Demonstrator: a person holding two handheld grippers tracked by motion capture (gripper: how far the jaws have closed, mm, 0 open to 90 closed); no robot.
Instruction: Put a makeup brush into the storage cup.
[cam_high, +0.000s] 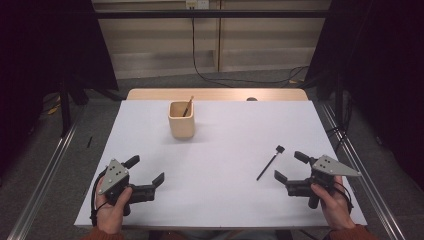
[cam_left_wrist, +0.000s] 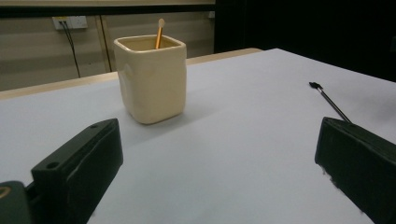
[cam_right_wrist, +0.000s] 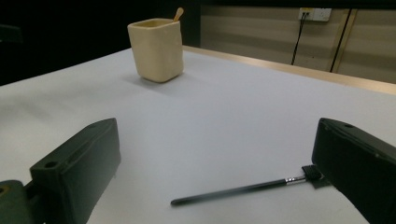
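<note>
Desk (cam_high: 220, 165): black brush (cam_high: 269, 163) lying flat just beside right tongs (cam_high: 290, 166); cream cup (cam_high: 181, 120) holding what looks like a wooden stick (cam_high: 188, 107); left tongs (cam_high: 145, 169). Both tongs released, empty.

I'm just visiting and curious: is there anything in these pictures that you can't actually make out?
- Inside of the cup: its own walls hide the lower part of the stick in every view.
- Brush: in the right gripper view, one black jaw partly covers its head.
- Small dark object at the table's far edge: too small to identify in the high view.
</note>
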